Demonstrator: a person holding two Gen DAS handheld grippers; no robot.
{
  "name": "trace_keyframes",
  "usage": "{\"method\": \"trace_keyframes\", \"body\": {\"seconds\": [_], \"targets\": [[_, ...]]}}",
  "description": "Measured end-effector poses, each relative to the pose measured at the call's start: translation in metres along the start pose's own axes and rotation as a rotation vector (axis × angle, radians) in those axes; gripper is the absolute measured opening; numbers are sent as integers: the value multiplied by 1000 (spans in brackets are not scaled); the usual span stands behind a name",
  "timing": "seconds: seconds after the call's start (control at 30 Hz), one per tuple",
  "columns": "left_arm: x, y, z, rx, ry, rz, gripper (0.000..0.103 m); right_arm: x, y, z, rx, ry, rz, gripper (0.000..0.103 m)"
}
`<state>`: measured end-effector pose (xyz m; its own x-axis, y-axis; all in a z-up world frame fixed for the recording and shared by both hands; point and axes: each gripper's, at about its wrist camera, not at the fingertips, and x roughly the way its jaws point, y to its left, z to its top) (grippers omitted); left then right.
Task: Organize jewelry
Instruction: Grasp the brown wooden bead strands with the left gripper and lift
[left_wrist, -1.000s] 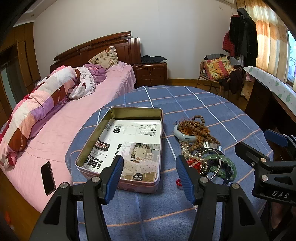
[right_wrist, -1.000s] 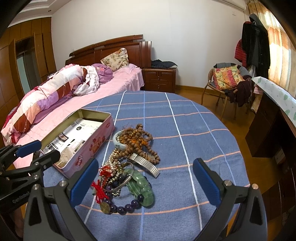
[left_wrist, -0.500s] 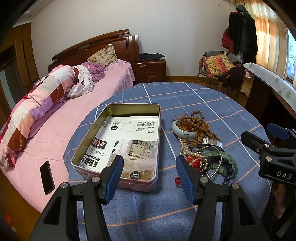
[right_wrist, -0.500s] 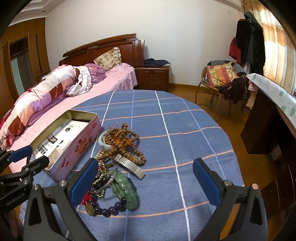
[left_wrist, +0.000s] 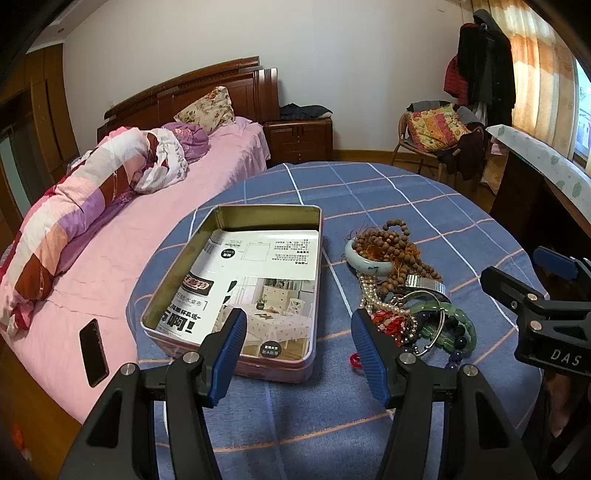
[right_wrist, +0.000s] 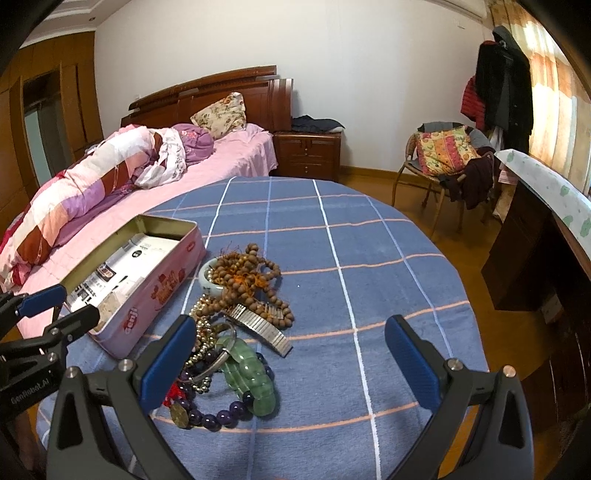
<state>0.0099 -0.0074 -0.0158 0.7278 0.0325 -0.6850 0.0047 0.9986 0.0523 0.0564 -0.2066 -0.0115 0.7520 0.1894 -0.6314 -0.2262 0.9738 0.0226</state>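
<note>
A pink open tin (left_wrist: 177, 273) (right_wrist: 162, 291) lined with printed paper lies on the blue checked tablecloth (right_wrist: 369, 266). Right of it is a heap of jewelry: brown wooden beads (left_wrist: 391, 243) (right_wrist: 247, 273) over a pale bangle (left_wrist: 365, 264), a metal watch band (right_wrist: 264, 328), pearls (left_wrist: 373, 295), a green jade bracelet (right_wrist: 251, 373) (left_wrist: 454, 321) and purple beads (right_wrist: 218, 410). My left gripper (left_wrist: 297, 350) is open and empty over the tin's near edge. My right gripper (right_wrist: 291, 365) is open wide and empty above the heap's near side.
A bed with pink sheets (left_wrist: 122, 254) and a rolled quilt (left_wrist: 85, 199) borders the table's left side. A black phone (left_wrist: 93, 352) lies on the bed. A chair with cushions (right_wrist: 443, 155) and a dark cabinet (right_wrist: 535, 266) stand to the right.
Both grippers have drifted slightly; the right view has shifted so the jewelry heap sits further left and nearer. Nothing was taken hold of.
</note>
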Motion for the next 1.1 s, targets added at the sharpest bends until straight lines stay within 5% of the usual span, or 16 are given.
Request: {"method": "trace_keyframes", "body": {"seconds": [0.33,0.8,0.97,1.0,1.03,1.1], "targets": [[27,-49,1,113,37,-93,59,5,-39,-6,40,4,-11,100],[85,-92,70,152,53,-103,59,17,-65,-9,86,27,0,95],[127,-107,72,181,134,-97,59,20,-69,-8,96,33,3,96],[130,-106,72,175,141,-99,47,22,-70,-7,96,33,2,96],[132,-106,71,164,148,-110,25,24,-71,-6,94,35,3,96],[132,-102,72,148,153,-139,13,29,-72,-4,97,41,7,93]]}}
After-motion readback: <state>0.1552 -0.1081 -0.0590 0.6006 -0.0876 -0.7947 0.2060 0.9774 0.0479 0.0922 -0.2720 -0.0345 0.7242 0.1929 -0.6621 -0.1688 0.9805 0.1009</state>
